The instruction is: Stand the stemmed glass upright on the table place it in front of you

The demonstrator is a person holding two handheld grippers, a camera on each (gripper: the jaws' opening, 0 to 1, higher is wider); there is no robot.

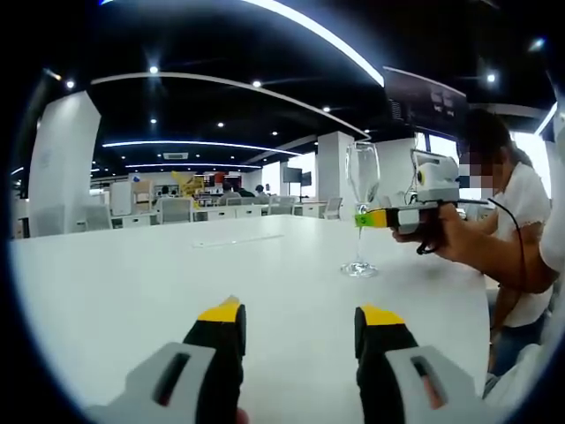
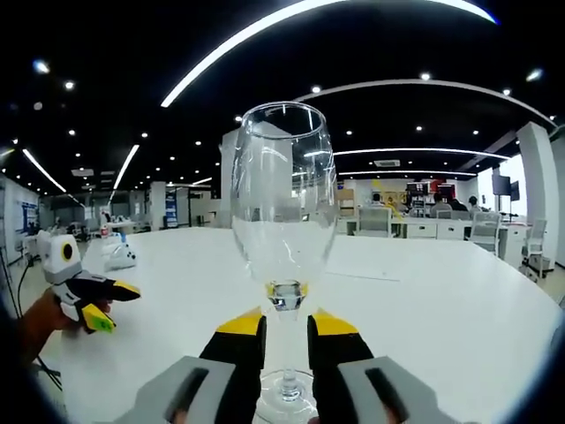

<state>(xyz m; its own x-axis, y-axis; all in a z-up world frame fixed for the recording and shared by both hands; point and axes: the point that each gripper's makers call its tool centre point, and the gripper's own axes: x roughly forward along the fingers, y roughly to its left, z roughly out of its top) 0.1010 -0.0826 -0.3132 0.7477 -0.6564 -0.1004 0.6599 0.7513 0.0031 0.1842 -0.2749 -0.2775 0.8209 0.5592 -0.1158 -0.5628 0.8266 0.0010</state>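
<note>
Left gripper view: the left gripper (image 1: 300, 325) rises from the bottom edge with its two yellow-tipped jaws spread wide, bare white table (image 1: 132, 283) showing between them and nothing held. Ahead of the jaws and off to their right, the stemmed glass (image 1: 362, 208) stands upright on the table, its round foot flat on the surface. The right gripper (image 1: 369, 218) reaches in from the right at stem height, its green and yellow tip at the stem just under the bowl. A person's hand (image 1: 448, 237) holds that gripper, and a person in a white shirt (image 1: 525, 221) sits behind it at the table's right edge. Far beyond the jaws, desks and chairs (image 1: 177, 210) stand in an open office.

Right gripper view: the right gripper (image 2: 286, 334) has the glass (image 2: 282, 203) straight ahead, upright, with the bowl towering above the jaws. The thin stem runs down between the two yellow tips, which sit close on either side of it; the foot rests on the table (image 2: 441, 300) just below, between the jaws. The jaws stand narrowly apart around the stem, but whether they press on it I cannot tell. To the left of these jaws, well apart from the glass, the left gripper (image 2: 110, 305) shows with its jaws splayed, held by a hand (image 2: 40, 322) low over the table.
</note>
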